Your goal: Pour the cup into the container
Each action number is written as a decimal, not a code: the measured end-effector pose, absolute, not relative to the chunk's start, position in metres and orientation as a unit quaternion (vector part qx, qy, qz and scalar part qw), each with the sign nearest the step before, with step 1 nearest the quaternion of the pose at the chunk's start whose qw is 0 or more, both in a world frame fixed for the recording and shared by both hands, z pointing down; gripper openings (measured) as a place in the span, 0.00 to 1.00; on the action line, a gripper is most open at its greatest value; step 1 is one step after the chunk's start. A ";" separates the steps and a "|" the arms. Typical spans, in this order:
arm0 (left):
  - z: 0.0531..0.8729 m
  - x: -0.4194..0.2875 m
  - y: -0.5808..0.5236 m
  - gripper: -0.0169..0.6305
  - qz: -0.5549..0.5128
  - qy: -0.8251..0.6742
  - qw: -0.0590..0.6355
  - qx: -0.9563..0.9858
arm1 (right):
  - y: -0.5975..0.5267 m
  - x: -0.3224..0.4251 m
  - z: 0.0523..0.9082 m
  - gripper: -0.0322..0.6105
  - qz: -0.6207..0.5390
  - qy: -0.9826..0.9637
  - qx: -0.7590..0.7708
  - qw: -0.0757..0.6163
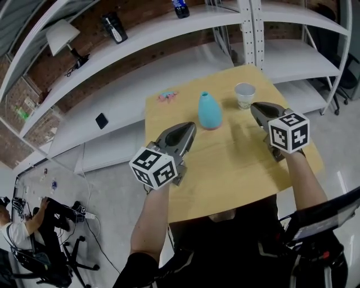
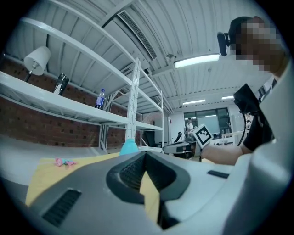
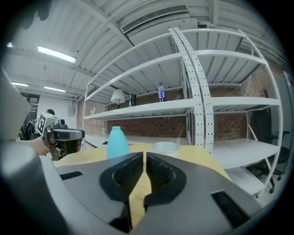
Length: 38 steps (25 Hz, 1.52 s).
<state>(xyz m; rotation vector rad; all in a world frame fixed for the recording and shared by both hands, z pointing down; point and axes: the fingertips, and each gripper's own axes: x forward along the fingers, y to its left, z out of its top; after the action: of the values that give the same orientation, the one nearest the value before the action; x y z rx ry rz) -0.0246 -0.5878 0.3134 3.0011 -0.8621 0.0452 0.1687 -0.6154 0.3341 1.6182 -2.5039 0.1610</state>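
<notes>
On the yellow wooden table (image 1: pixel 225 169) a turquoise vase-shaped container (image 1: pixel 210 111) stands upright near the far middle. To its right stands a clear plastic cup (image 1: pixel 245 94); what it holds cannot be made out. My left gripper (image 1: pixel 191 127) hovers just near-left of the container, jaws shut and empty. My right gripper (image 1: pixel 254 106) sits just near-right of the cup, its jaws closed together with nothing between them. The right gripper view shows the container (image 3: pixel 117 142) and the cup (image 3: pixel 164 147) beyond the shut jaws. In the left gripper view the container (image 2: pixel 129 147) rises behind the jaws.
A small pink object (image 1: pixel 167 96) lies at the table's far left corner. White shelving (image 1: pixel 169 28) runs behind the table, carrying a bottle (image 1: pixel 180 8), a lamp (image 1: pixel 62 35) and a dark item (image 1: pixel 114 27). A shelf upright (image 1: pixel 251 34) stands just past the cup.
</notes>
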 end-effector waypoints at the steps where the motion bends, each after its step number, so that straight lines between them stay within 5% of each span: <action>1: 0.311 -0.024 -0.583 0.03 0.010 -0.278 0.007 0.961 | -0.611 0.165 0.334 0.06 0.053 -0.839 0.537 0.076; 22: 0.291 -0.019 -0.481 0.03 -0.025 -0.303 -0.016 0.953 | -0.497 0.149 0.309 0.05 0.039 -0.849 0.527 0.023; 38: 0.299 -0.029 -0.177 0.03 -0.018 -0.308 -0.017 0.951 | -0.190 0.116 0.314 0.05 0.033 -0.864 0.502 0.020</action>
<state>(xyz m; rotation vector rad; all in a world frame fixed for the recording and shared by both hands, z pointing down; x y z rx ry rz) -0.0291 -0.1774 0.2985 3.0209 -0.9781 -0.0557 0.1162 -0.1905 0.3142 1.5574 -2.6794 0.1039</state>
